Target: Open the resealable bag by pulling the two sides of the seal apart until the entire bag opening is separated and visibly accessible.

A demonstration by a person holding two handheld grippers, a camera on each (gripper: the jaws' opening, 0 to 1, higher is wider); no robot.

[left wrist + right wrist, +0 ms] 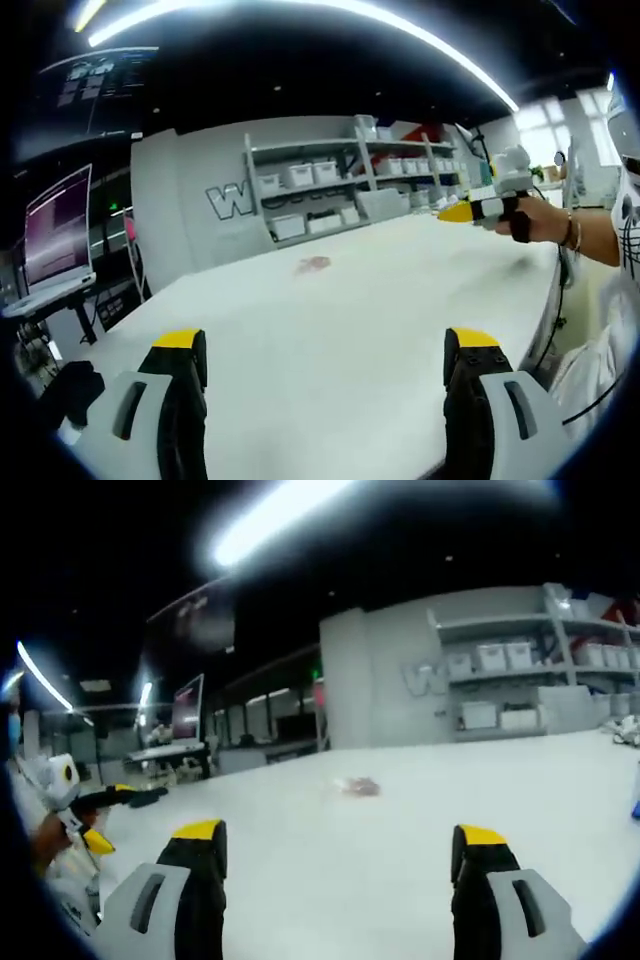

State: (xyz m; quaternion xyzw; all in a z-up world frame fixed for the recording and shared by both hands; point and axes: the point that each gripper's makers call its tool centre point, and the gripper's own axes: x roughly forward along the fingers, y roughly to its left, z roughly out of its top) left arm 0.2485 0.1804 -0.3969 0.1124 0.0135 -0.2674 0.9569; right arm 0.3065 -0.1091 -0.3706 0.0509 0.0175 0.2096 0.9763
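The small resealable bag (315, 263) lies flat on the white table (330, 330), far ahead of both grippers; it looks pale pink and blurred, also seen as the bag (357, 786) in the right gripper view. My left gripper (325, 355) is open with nothing between its yellow-tipped jaws, well short of the bag. My right gripper (335, 845) is open too and holds nothing. The right gripper (470, 209) enters the left gripper view from the right, held by a hand. The left gripper (85, 825) shows at the left of the right gripper view.
Grey shelving (340, 185) with white bins stands behind the table's far edge. A monitor (58, 235) on a stand sits at the left. A person's arm (585, 235) and the table's right edge (550, 310) are at the right. More desks with screens (185, 745) lie beyond.
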